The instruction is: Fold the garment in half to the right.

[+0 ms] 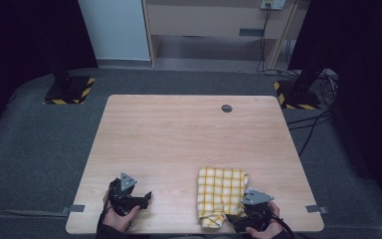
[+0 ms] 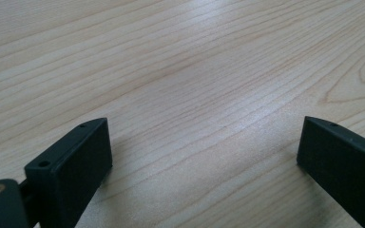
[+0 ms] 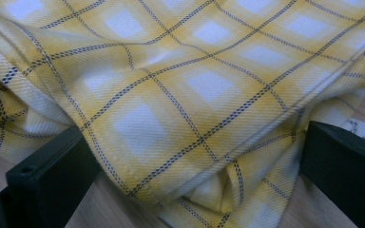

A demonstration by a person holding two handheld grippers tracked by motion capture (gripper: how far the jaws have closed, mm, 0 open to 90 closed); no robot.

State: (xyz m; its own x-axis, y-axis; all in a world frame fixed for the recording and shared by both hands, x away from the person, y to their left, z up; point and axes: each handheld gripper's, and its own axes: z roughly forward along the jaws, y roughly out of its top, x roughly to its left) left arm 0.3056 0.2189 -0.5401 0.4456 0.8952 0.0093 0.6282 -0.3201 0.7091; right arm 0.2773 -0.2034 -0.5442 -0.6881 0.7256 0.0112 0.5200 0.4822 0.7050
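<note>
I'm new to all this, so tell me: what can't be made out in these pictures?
- High view: the right gripper tips are blurred against the yellow checked cloth.
- Right gripper view: a white label is cut off by the edge, its print too small to read.
- High view: the table near edge crops the forearms.

Woven checked cloth (image 3: 190, 95), smooth pale wood-grain table (image 2: 180, 71), matt black claws

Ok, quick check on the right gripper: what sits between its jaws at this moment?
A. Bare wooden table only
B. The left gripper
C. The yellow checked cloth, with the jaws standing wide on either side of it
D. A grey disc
C: in the right gripper view the folded yellow checked cloth bulges between the two wide-apart jaws of the right gripper, whose pads do not press on it.
</note>
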